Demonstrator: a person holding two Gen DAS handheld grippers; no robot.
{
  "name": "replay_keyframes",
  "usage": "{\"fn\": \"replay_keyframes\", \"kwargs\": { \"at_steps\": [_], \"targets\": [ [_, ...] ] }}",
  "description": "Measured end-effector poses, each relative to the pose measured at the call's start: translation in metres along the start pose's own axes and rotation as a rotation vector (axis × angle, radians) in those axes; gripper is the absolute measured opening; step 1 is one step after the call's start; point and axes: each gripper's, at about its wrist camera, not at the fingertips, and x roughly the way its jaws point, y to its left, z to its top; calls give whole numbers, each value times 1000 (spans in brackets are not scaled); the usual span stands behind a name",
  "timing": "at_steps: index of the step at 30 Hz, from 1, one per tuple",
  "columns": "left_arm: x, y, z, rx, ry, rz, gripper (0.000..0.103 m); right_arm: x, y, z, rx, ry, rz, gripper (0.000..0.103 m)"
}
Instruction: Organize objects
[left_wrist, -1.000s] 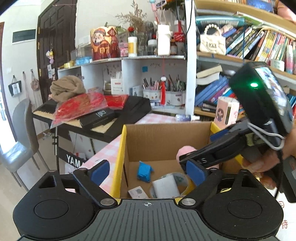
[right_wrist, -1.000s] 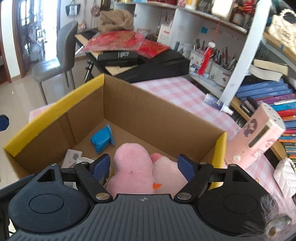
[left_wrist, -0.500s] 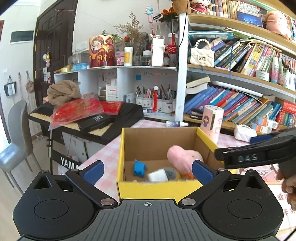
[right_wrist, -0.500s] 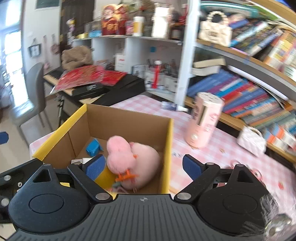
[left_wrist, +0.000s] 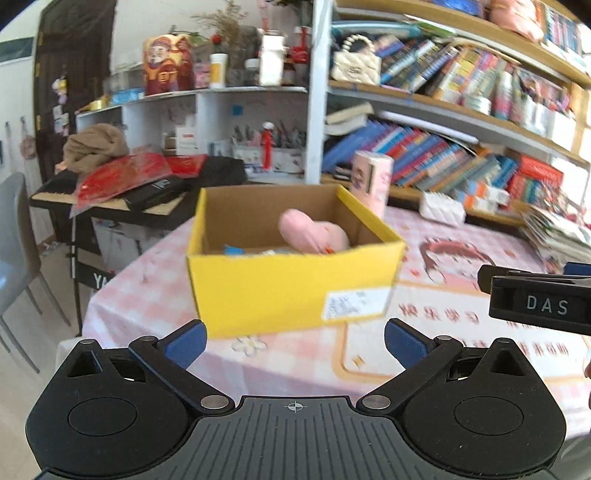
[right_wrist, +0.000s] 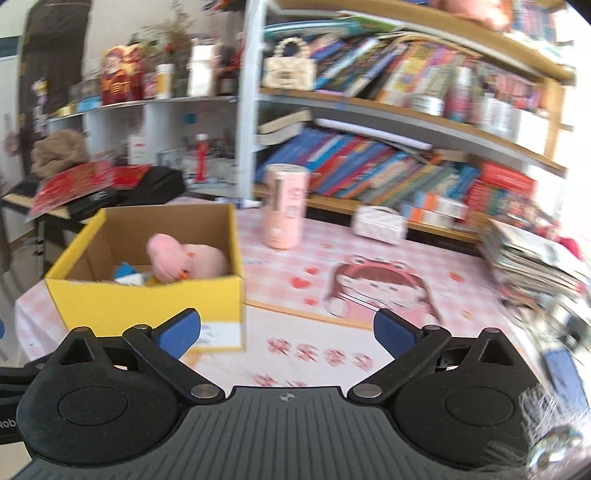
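A yellow cardboard box stands on the pink checked tablecloth. Inside it lies a pink plush toy beside a blue item and other small things. My left gripper hovers in front of the box, open, nothing between its blue pads. My right gripper is to the right of the box over the table; its jaws are opening, with nothing between them. One of its black fingers shows at the right edge of the left wrist view.
A pink cylinder and a white quilted purse stand behind the box. A stack of magazines lies at the right. Bookshelves line the back. A keyboard with red bags and a grey chair are left of the table.
Both grippers have drawn back from the box. The right gripper left the pink plush toy lying inside the box, swung right over the table and spread its jaws wider.
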Motion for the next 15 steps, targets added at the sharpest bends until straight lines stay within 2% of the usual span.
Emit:
{"fn": "replay_keyframes", "kwargs": {
  "at_steps": [6,10,15],
  "targets": [
    [-8,-24,-8,109,-4,-14,103,-27,-15,-33,48,8,-97,103],
    [-10,-35,-10,137,-4,-28,103,-36,-25,-40,79,17,-142,103],
    [-11,-42,-12,153,-15,-7,103,-43,-36,-48,107,27,-180,103]
  ]
}}
